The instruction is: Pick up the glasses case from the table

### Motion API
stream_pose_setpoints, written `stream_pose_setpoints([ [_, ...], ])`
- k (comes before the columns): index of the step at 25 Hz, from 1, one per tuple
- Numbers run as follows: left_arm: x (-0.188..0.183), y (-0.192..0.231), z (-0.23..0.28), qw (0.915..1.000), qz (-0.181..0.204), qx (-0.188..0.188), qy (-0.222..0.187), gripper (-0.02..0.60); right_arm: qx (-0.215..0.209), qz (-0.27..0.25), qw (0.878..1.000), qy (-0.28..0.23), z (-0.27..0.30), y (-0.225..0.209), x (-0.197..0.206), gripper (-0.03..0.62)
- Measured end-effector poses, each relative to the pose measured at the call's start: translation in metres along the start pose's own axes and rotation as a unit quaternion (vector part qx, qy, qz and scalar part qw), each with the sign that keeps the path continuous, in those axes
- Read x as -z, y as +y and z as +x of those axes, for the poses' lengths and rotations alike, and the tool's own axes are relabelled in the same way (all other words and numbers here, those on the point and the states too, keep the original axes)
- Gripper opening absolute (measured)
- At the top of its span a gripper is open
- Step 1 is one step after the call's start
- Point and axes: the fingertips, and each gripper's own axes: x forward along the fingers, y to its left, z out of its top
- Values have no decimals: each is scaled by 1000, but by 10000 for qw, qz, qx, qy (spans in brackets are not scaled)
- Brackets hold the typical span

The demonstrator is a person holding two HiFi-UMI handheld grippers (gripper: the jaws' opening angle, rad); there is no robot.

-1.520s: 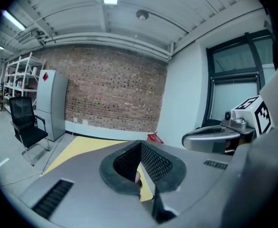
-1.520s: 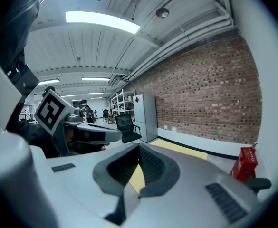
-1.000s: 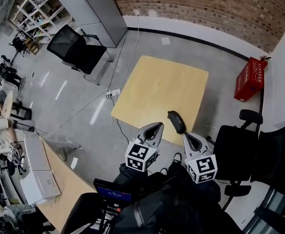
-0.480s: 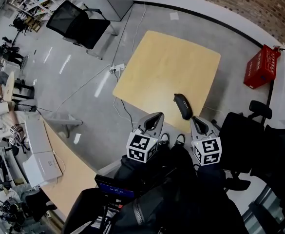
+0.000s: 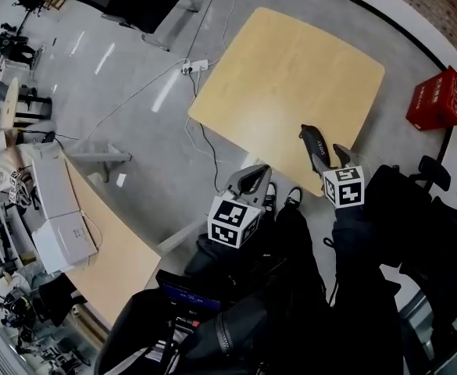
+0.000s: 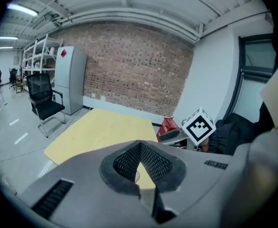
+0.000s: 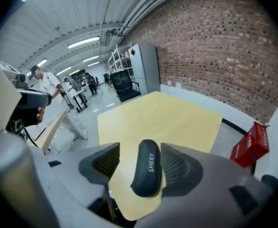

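Glasses case [image 7: 146, 167]: dark, probably a light, rigid shell with smooth, slippery rounded sides. It lies flat at the counter's [image 5: 290, 69] near edge, long axis running inward from that edge. Right gripper [image 5: 331, 158] jaws, just opening, stand wide astride its narrow width, the likeliest hold. Left gripper [image 6: 141, 163] jaws are closed and empty.

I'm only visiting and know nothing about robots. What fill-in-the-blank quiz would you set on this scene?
1. The black glasses case lies on a light wooden ___.
2. It sits between the parted jaws of the ___ claw.
3. The left claw has its jaws ___, with nothing between them.
4. The crate on the floor is ___.
Missing: table; right; shut; red.
The right claw has just been opening its jaws.
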Motion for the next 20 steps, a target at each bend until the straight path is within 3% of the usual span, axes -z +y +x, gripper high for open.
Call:
stream_pose_setpoints([
  [9,34,36,-7,9990,-352,-191,187,0,182,-110,9939,1081,92,-20,23,334],
  [20,54,61,3,9969,-636,-302,365,0,282,-136,9821,1856,129,-25,54,342],
])
